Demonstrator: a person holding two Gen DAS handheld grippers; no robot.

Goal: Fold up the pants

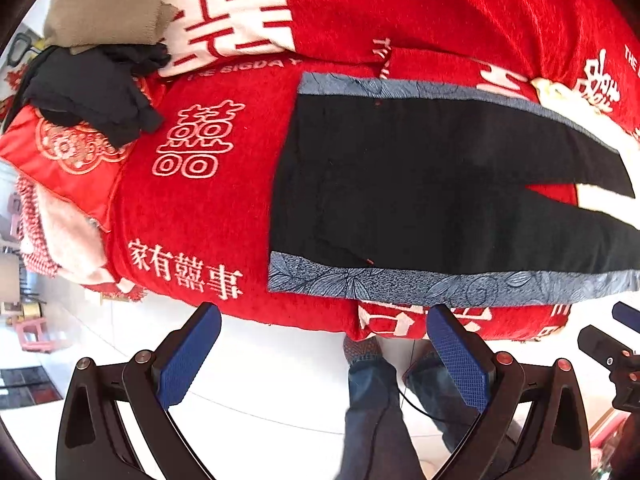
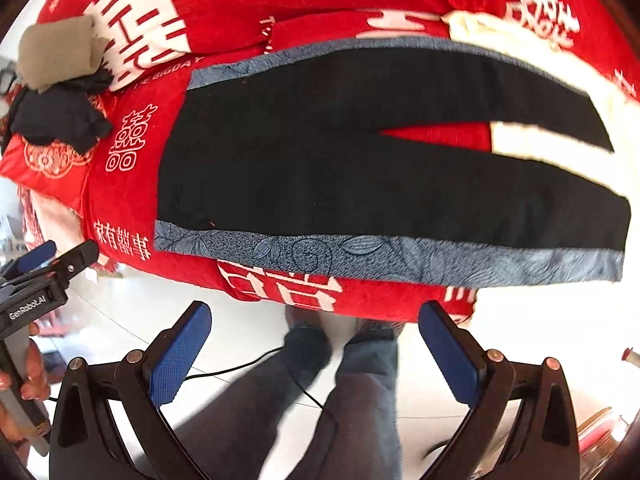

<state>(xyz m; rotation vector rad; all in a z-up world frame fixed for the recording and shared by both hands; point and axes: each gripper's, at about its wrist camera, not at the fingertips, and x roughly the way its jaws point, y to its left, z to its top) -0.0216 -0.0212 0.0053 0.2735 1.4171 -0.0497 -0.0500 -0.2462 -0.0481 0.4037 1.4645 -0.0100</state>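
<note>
Black pants [image 1: 420, 184] with blue patterned side stripes lie flat on a red blanket [image 1: 192, 208], waistband to the left, the two legs spread apart toward the right. The same pants [image 2: 340, 168] fill the middle of the right wrist view. My left gripper [image 1: 324, 320] hovers open off the bed's near edge, below the waist end, holding nothing. My right gripper [image 2: 314, 312] is also open and empty, below the near leg's striped edge. Each gripper shows at the side of the other's view: the right gripper [image 1: 616, 344] and the left gripper [image 2: 36, 276].
A dark crumpled garment [image 1: 92, 92] and a tan folded cloth [image 1: 104, 4] sit at the blanket's far left. A red embroidered cushion [image 1: 68, 160] lies beside them. A person's legs in jeans [image 2: 352, 392] stand on white floor tiles [image 1: 260, 380] below the grippers.
</note>
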